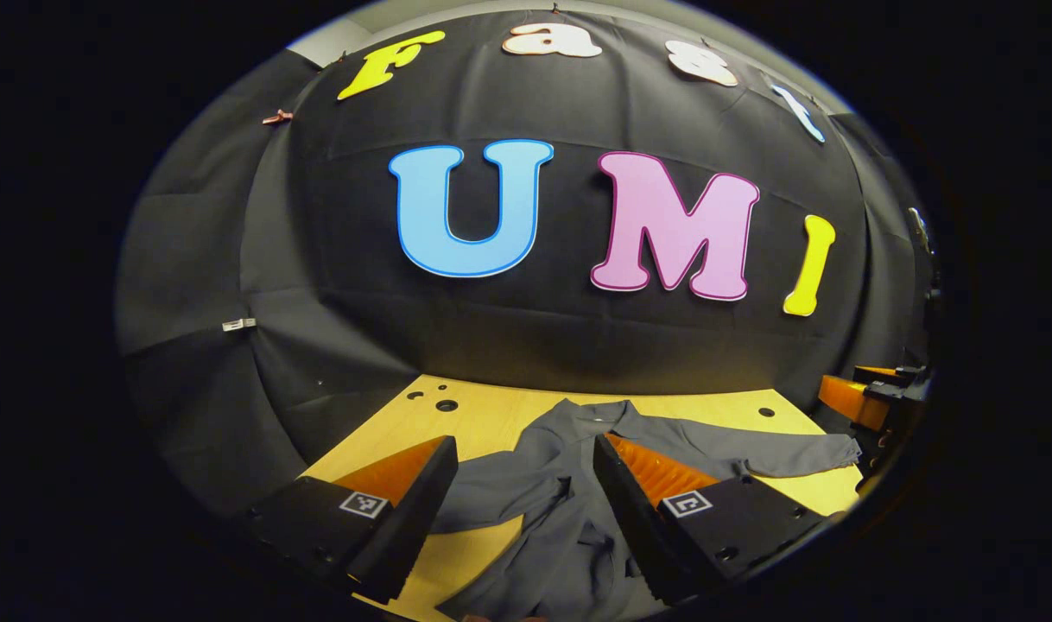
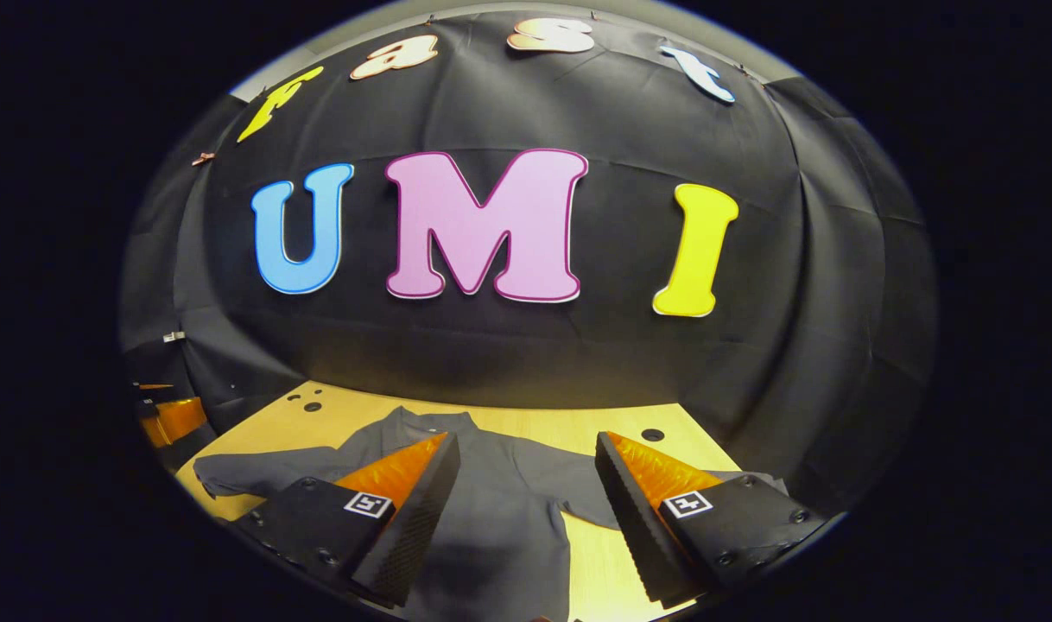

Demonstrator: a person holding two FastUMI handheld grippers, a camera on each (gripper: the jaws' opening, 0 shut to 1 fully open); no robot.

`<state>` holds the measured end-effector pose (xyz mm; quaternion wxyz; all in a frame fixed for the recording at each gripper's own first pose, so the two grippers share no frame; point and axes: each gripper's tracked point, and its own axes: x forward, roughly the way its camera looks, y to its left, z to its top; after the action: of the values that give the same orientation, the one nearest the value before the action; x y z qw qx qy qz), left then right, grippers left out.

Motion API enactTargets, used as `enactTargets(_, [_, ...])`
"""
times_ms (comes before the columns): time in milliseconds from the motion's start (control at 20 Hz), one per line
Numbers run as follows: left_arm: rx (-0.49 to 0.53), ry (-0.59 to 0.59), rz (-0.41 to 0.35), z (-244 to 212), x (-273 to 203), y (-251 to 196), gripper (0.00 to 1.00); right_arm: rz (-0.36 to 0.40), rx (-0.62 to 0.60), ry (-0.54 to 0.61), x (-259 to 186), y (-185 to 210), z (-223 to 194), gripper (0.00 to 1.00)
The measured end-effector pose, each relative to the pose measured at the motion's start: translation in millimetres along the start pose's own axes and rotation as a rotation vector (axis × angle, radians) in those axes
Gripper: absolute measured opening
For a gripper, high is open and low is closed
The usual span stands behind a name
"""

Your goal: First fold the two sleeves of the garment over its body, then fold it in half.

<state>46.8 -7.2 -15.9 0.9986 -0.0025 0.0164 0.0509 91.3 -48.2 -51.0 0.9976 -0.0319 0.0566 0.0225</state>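
Both grippers, left gripper (image 1: 522,484) and right gripper (image 2: 526,479), hover with jaws spread wide, holding nothing. Beneath them a grey shirt (image 2: 491,501) lies flat on the wooden table (image 1: 491,415), collar toward the far edge, sleeves spread toward the side edges.

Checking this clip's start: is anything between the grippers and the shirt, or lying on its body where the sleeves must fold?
Nothing visible. The grey shirt lies spread on the table, both sleeves out, with the left gripper and right gripper open above it.
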Motion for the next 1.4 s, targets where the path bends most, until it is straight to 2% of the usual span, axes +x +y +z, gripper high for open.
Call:
enactTargets(200, [0.017, 0.01, 0.03, -3.8, 5.3, 5.0, 0.99, -0.065, 0.019, 0.055, 15.5, -32.5, -17.0, 0.98])
enactTargets(600, [0.005, 0.061, 0.064, -15.5, 14.2, 6.8, 0.99, -0.242, 0.049, 0.18, 36.8, -116.6, -62.0, 0.98])
enactTargets(1150, [0.035, 0.149, 0.019, -35.3, 22.7, -25.6, 0.99, -0.432, 0.117, 0.314, 56.5, -215.7, -122.7, 0.98])
enactTargets(1400, [-0.015, 0.199, -0.023, -36.2, 23.4, -55.5, 0.99, -0.552, 0.14, 0.365, 56.4, -272.8, -158.5, 0.98])
